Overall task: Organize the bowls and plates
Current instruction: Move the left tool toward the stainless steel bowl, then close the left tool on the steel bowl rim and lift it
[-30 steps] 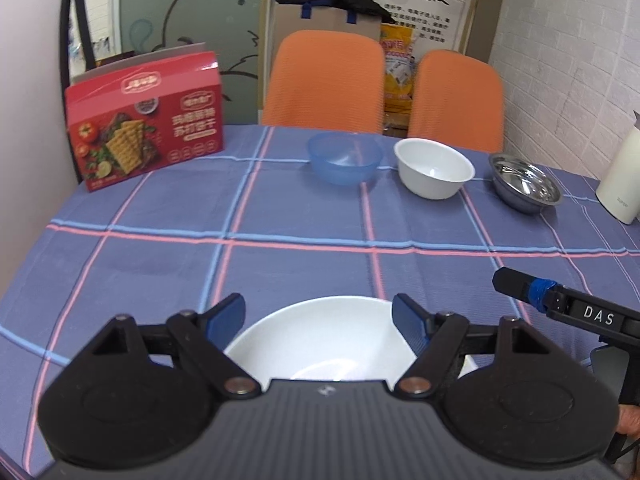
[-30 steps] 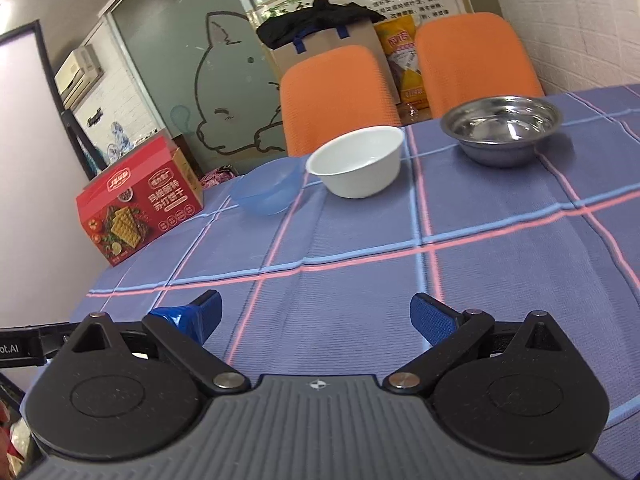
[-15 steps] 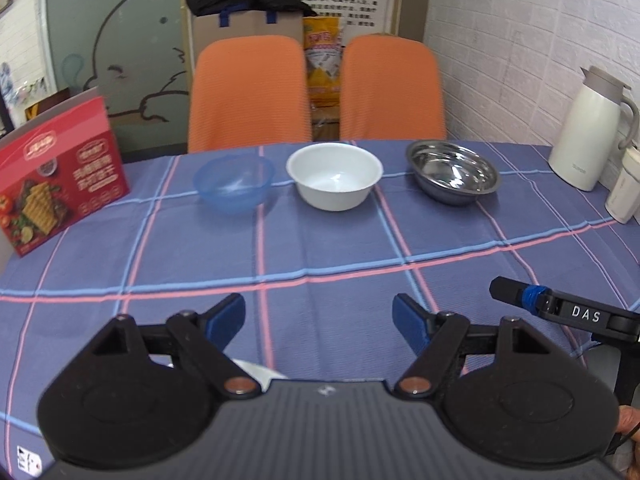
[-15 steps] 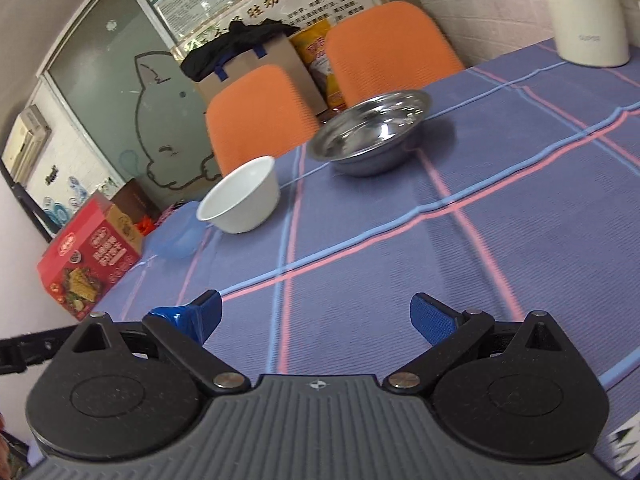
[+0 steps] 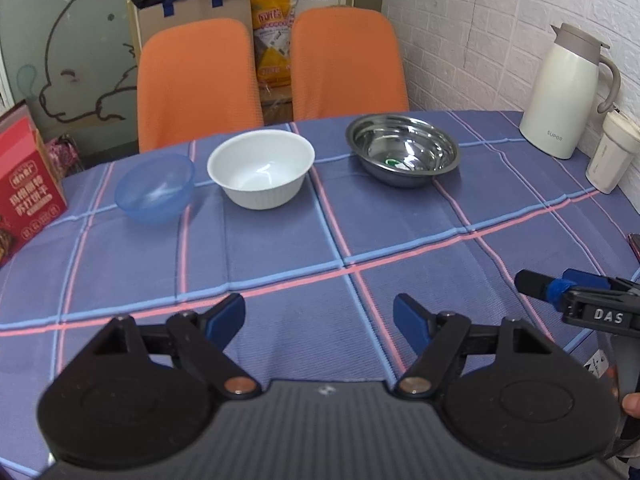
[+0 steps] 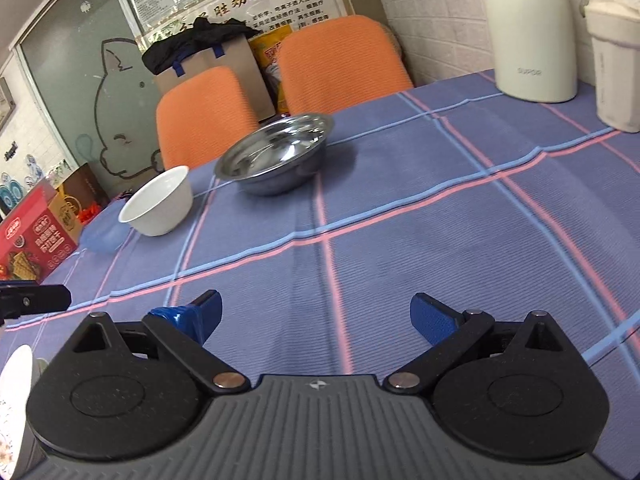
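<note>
Three bowls stand in a row at the table's far side: a blue plastic bowl (image 5: 155, 187), a white bowl (image 5: 261, 172) and a steel bowl (image 5: 403, 149). They also show in the right wrist view: the steel bowl (image 6: 276, 158), the white bowl (image 6: 158, 201), the blue bowl (image 6: 105, 234). My left gripper (image 5: 319, 316) is open and empty over the near cloth. My right gripper (image 6: 316, 314) is open and empty; one finger of it (image 5: 538, 283) shows at the right of the left view. A white plate edge (image 6: 16, 380) shows at the lower left.
A red cracker box (image 5: 24, 196) stands at the left edge. A white thermos jug (image 5: 566, 92) and a lidded cup (image 5: 612, 156) stand at the far right by the brick wall. Two orange chairs (image 5: 200, 84) are behind the table.
Both grippers swung to the right. The white plate under the left gripper left its view. The steel bowl and the jug came closer in the right view. Both stayed open.
</note>
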Demonstrator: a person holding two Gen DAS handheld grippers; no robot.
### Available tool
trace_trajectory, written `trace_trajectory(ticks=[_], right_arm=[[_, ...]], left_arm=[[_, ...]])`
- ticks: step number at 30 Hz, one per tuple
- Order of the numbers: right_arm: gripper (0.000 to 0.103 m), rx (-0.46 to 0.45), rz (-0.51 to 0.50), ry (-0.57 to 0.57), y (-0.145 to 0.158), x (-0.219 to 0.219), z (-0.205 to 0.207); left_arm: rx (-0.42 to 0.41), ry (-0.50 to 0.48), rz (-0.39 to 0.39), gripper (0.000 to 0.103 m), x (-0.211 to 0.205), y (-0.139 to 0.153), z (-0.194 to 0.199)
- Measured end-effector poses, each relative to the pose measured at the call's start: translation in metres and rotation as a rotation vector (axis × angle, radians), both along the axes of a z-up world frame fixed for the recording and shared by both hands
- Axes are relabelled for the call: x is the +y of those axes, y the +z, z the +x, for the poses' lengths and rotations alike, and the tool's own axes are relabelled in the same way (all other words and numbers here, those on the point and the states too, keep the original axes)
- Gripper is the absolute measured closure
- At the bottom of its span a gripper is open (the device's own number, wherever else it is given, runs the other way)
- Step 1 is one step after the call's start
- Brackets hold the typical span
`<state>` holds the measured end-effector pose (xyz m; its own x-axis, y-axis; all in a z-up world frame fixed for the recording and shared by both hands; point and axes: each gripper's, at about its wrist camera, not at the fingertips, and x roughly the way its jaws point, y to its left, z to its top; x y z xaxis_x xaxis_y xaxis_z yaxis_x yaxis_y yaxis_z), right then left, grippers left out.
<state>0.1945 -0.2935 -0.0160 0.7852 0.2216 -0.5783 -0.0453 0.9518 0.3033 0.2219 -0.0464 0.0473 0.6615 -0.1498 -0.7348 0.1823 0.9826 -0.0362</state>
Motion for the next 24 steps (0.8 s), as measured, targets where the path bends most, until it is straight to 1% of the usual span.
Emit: trace_trajectory(ticks=[3, 7, 10, 12, 15, 17, 20, 24], right_arm=[[0.015, -0.017, -0.021, 0.002, 0.005, -0.004, 0.000], [0.015, -0.034, -0.057, 0.016, 0.011, -0.005, 0.006], [0.015, -0.045, -0.091, 0.040, 0.017, -0.002, 0.020], [0.015, -0.049, -0.108, 0.065, 0.023, 0.001, 0.033], [0.015, -0.060, -0.130, 0.098, 0.033, 0.006, 0.052], [0.015, -0.077, -0.142, 0.113, 0.040, 0.008, 0.066], [0.015, -0.084, -0.161, 0.118, 0.047, 0.010, 0.090], [0.015, -0.068, -0.168, 0.124, 0.044, 0.010, 0.122]], left_arm=[[0.041, 0.005, -0.049, 0.027, 0.002, -0.006, 0.013], [0.082, 0.009, -0.093, 0.027, 0.003, -0.007, 0.033], [0.085, -0.014, -0.139, 0.027, -0.001, 0.003, 0.055], [0.072, -0.034, -0.155, 0.027, -0.006, 0.013, 0.074], [0.046, -0.070, -0.152, 0.027, -0.021, 0.025, 0.105], [0.035, -0.077, -0.143, 0.027, -0.031, 0.028, 0.127], [0.036, -0.081, -0.142, 0.027, -0.043, 0.023, 0.159], [0.045, -0.080, -0.119, 0.027, -0.055, 0.013, 0.199]])
